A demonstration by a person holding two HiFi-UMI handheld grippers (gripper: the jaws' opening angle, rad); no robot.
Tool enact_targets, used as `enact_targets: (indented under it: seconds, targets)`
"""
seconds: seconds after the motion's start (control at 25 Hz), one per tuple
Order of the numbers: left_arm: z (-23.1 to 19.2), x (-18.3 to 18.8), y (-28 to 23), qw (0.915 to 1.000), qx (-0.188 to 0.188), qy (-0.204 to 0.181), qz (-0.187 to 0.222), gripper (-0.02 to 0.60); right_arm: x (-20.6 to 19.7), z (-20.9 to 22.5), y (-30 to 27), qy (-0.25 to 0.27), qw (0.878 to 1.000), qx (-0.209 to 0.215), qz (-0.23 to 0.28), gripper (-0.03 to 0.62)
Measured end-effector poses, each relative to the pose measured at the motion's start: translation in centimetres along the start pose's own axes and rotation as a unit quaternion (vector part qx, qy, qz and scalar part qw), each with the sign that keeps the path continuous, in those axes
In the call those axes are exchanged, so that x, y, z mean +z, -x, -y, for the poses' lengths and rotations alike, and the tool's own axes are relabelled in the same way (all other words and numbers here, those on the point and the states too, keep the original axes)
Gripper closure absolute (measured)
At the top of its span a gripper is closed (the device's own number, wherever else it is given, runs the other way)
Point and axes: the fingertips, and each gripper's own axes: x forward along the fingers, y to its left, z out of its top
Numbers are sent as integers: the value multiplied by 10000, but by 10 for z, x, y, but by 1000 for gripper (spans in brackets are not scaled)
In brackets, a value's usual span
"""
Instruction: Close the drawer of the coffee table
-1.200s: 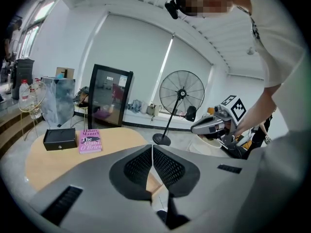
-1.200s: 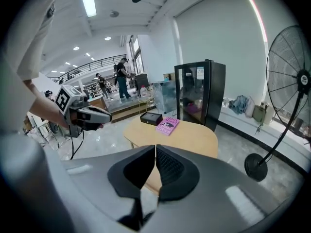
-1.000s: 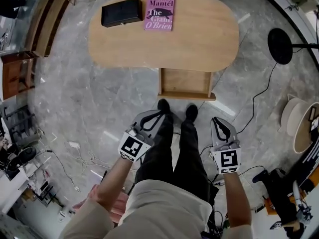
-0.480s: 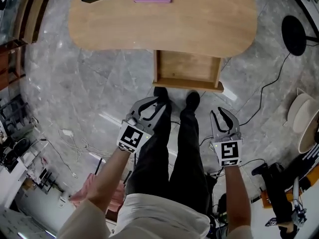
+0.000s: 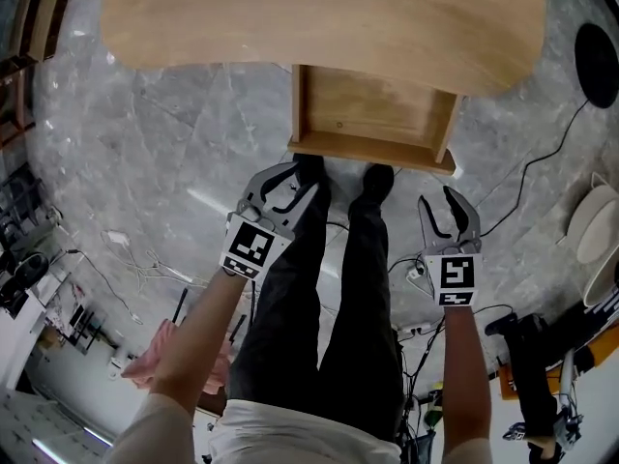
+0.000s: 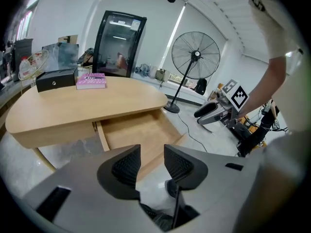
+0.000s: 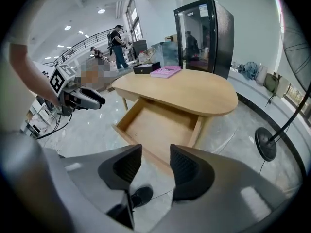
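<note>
The drawer (image 5: 372, 124) stands pulled out from the near edge of the tabletop (image 5: 319, 17). The left tongs (image 5: 288, 184) and the right tongs (image 5: 440, 206) hang just short of its front panel, not touching it. Both have just been opening and grip nothing.

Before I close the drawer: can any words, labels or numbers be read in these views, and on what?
No text here is legible.
Pink paperback book on the oval wooden coffee table: any print is too small and blurred to read.
Small black box beside the book: no legible label.
Black-and-white square markers: patterns only, no words or numbers.
</note>
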Motion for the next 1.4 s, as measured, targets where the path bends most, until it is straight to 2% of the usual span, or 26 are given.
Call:
enact_targets:
  seconds: [0.24, 0.48, 0.68, 0.84, 1.08, 1.32, 1.4]
  targets:
    - [-24, -39, -29, 9992, 291, 103, -238, 395, -40, 15, -32, 139, 9994, -151, -290, 351]
    - [-39, -75, -49, 9970, 476, -7, -609, 332, -72, 35, -55, 176, 9974, -459, -533, 293]
    - [-54, -97, -59, 9935, 767, -20, -835, 313, -89, 50, -70, 238, 9951, -639, -714, 253]
    - [-60, -113, -68, 9911, 803, -101, -1061, 307, -101, 59, -79, 320, 9926, -724, -919, 226]
    - [-70, -130, -81, 9862, 925, -196, -1358, 301, -122, 71, -92, 307, 9880, -922, -1202, 218]
    - [-74, -131, -88, 9852, 1025, -184, -1364, 302, -128, 71, -103, 182, 9877, -936, -1238, 221]
    - [-73, -132, -89, 9855, 1019, -104, -1354, 308, -127, 76, -104, 134, 9874, -1035, -1193, 246]
